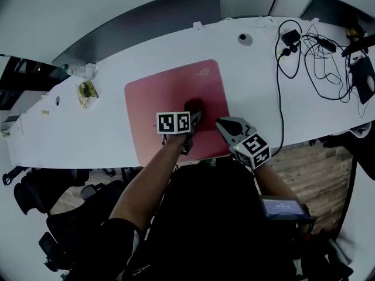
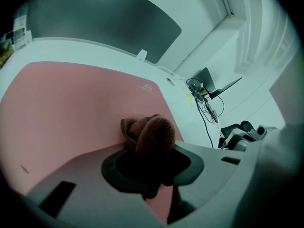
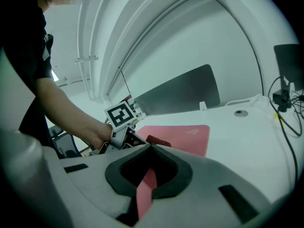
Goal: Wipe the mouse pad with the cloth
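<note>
You are gripping the cloth with your left gripper. Its fingers are closing tight on the brown bundle, and a rounded wad is bulging out past the tips. The cloth is pressing down on the pink mouse pad, toward the pad's near right part, not far from the right edge.

Your right gripper is carrying nothing. Its fingers are meeting at the tips, and only a strip of the pad is showing through the gap behind them. In the head view that gripper is hanging over the pad's near right corner; whether it is touching the pad there is not something the pictures are settling.

The wiping looks to be under way rather than finished. The pad is lying flat on the white counter, and no dirt or streak is showing on it, so what you have covered cannot be read off. Judging by where the cloth is sitting, the far edge and the whole left half are probably left to do.
</note>
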`<control>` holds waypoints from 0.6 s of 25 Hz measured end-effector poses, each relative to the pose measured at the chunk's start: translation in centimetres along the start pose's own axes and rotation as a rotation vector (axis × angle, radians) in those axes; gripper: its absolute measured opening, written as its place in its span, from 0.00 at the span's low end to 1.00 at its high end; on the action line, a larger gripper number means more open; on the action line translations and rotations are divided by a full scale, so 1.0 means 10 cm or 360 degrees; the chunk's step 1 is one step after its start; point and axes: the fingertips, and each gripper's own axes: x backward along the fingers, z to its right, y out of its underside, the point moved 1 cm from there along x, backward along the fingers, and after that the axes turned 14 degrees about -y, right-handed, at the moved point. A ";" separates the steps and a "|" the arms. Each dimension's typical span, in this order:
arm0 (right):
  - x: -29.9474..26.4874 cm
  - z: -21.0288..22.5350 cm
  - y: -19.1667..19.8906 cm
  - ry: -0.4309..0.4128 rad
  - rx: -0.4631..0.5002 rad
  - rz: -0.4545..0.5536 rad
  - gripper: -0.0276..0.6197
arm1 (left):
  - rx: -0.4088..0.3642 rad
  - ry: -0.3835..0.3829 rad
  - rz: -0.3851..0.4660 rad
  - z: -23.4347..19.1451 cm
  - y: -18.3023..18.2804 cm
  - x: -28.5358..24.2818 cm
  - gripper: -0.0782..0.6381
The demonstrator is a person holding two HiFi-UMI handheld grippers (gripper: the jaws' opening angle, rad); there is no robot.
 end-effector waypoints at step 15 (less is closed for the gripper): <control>-0.52 -0.38 -0.08 -0.0105 0.0095 -0.0069 0.08 | 0.0103 -0.0108 0.0072 -0.83 0.18 0.41 0.27</control>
